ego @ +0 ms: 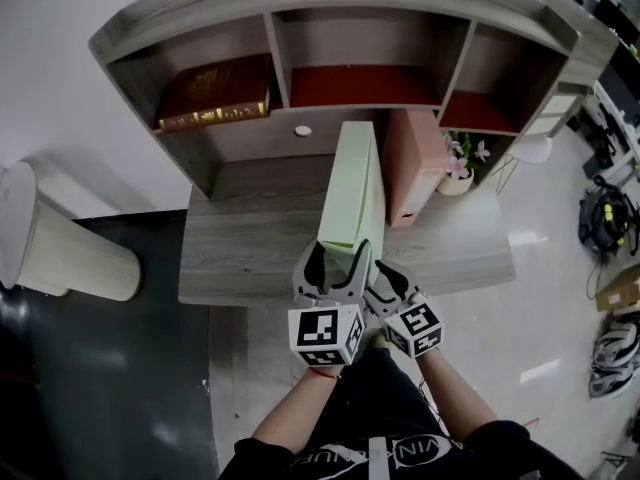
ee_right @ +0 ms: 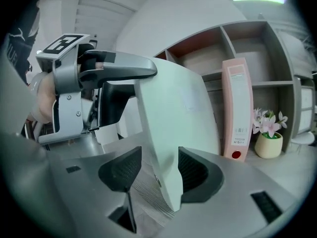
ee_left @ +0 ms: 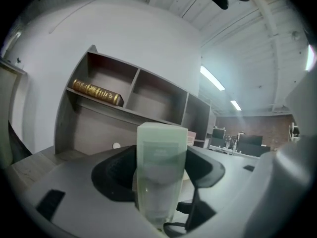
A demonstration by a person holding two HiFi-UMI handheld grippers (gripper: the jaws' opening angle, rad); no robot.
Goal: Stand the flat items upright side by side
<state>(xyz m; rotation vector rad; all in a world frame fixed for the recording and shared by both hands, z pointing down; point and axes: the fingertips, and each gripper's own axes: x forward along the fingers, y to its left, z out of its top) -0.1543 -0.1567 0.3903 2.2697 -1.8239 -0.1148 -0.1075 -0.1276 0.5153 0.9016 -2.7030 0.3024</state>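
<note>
Left tongs [ego: 338, 264] clamp the green folder [ego: 352, 178], right tongs [ego: 388, 278] straddle it slack; keep it plumb, snug beside the pink folder [ego: 412, 163].

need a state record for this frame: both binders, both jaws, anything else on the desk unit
green binder: roughly upright over the desk, spine toward the person, left of the pink binder
pink binder: upright, beside the flower pot, apart from the green binder
left gripper: jaws closed on the green binder's spine
right gripper: jaws astride its lower corner, gap at one pad, not clamped
book: flat in the left shelf compartment
</note>
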